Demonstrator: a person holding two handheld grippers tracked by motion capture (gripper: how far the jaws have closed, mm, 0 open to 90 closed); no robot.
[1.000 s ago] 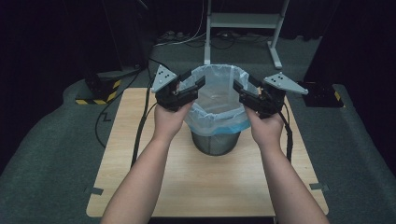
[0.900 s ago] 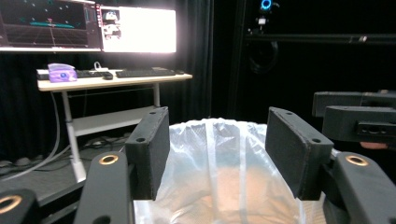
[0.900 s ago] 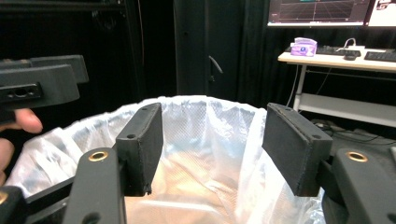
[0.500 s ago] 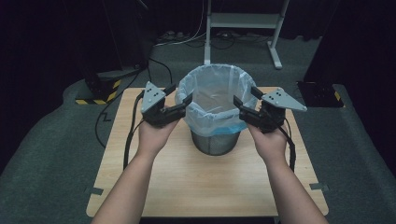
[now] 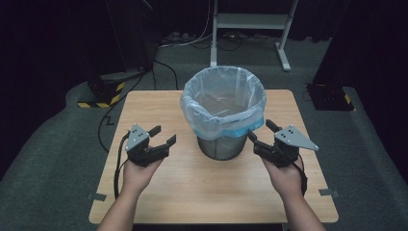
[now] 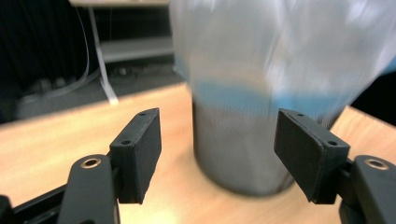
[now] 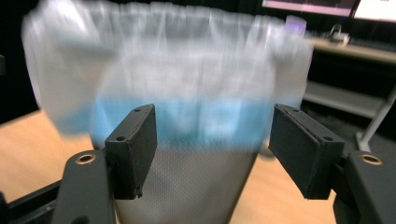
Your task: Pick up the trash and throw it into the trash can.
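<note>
A mesh bin (image 5: 222, 144) stands upright near the middle of the wooden table (image 5: 159, 197), lined with a clear plastic bag (image 5: 222, 98) whose top is folded out over the rim and hangs down the outside, ending in a blue band (image 5: 240, 129) part way down the dark metal wall. The left tongs (image 5: 162, 135) are held to the left of the bin, clear of it, with the jaws pointing toward it and spread wide — nothing sits between them. In the left gripper view the bin shows blurred beyond the two black pads (image 6: 140, 151), well apart from them, with bare table under the gap. The right tongs (image 5: 260, 131) are held on the bin's other side, close to its wall but not touching as far as the high view shows; their jaws are likewise parted wide and empty. In the right gripper view the bag's blue band and the mesh below it fill the space past the pads (image 7: 134, 147), again blurred. Each hand (image 5: 139, 173) grips its tool from behind, forearms coming in from the near edge of the table — a grey three-cornered plate (image 5: 294, 138) tops the right tongs.
</note>
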